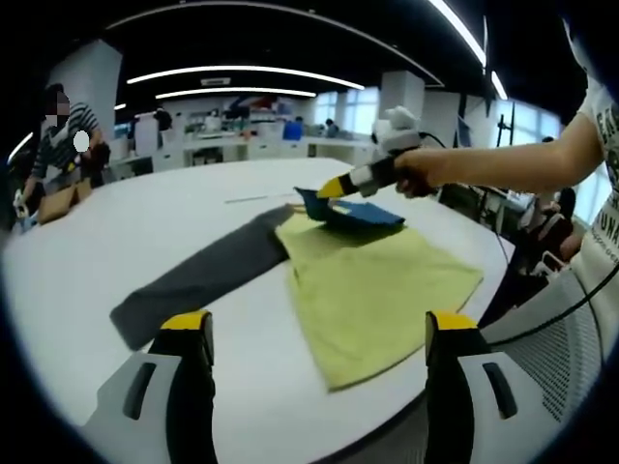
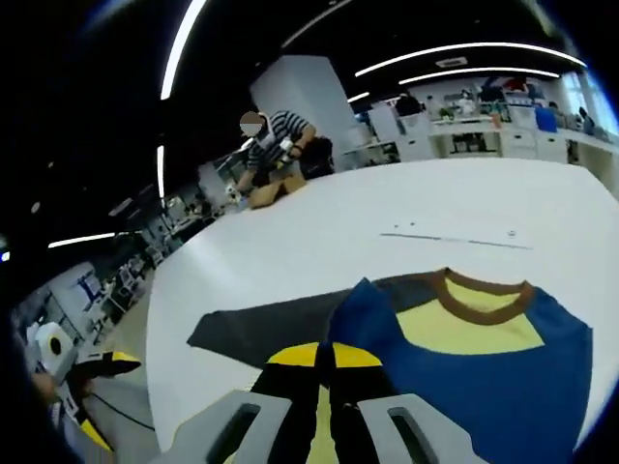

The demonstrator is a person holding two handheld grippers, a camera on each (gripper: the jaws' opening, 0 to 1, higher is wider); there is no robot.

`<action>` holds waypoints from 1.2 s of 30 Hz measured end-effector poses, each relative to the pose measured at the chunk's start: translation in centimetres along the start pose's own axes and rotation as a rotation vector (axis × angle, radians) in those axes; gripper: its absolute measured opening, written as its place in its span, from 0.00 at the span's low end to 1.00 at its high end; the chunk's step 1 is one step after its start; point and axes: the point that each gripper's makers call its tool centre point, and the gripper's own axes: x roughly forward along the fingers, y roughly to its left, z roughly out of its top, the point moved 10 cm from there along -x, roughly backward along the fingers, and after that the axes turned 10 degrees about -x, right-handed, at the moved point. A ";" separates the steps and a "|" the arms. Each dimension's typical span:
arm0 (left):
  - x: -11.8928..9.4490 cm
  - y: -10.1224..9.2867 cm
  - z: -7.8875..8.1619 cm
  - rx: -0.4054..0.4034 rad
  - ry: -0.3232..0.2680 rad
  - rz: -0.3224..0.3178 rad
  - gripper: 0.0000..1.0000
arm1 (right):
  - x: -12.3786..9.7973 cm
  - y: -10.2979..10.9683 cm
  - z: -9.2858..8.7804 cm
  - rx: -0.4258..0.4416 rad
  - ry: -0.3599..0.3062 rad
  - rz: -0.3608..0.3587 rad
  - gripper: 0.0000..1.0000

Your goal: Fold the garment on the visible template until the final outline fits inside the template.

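Garment: a yellow-green shirt (image 1: 377,290) with a blue part and a dark grey sleeve (image 1: 198,280), lying on the white desk (image 1: 145,222).
Collar: brown neckband (image 2: 484,290), at the garment's blue top.
Right tool (image 2: 324,372): jaws pressed together on the blue cloth (image 2: 464,387) at the garment's shoulder; in the left gripper view it (image 1: 329,190) lifts that blue part.
Left tool (image 1: 319,333): jaws spread wide, empty, above the garment's near edge.
Person (image 2: 276,145): striped top, at the desk's far edge, well apart from the garment.
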 end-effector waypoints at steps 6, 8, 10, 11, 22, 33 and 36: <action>0.0 0.2 -0.1 -0.003 -0.003 0.002 0.87 | 0.6 0.9 0.1 -0.023 -0.003 0.004 0.00; -0.1 0.2 -0.1 -0.005 0.001 0.004 0.87 | 1.0 1.1 0.1 -0.018 -0.008 0.006 0.00; 0.0 0.2 -0.2 -0.005 0.004 0.003 0.87 | 1.4 1.3 0.0 -0.016 -0.012 0.008 0.00; 0.0 0.2 -0.2 -0.004 0.004 0.003 0.87 | 1.6 1.4 -0.2 -0.019 -0.010 0.006 0.00; -0.3 0.5 -0.3 0.000 0.002 0.011 0.88 | 3.1 1.9 -2.3 -0.012 0.033 0.007 0.00; -0.2 0.5 -0.1 0.004 0.002 0.016 0.90 | 2.2 1.4 -2.4 -0.063 0.046 -0.001 0.27; 0.1 0.6 0.2 0.007 0.004 0.013 0.90 | 1.2 1.0 -2.0 -0.085 0.043 -0.018 0.37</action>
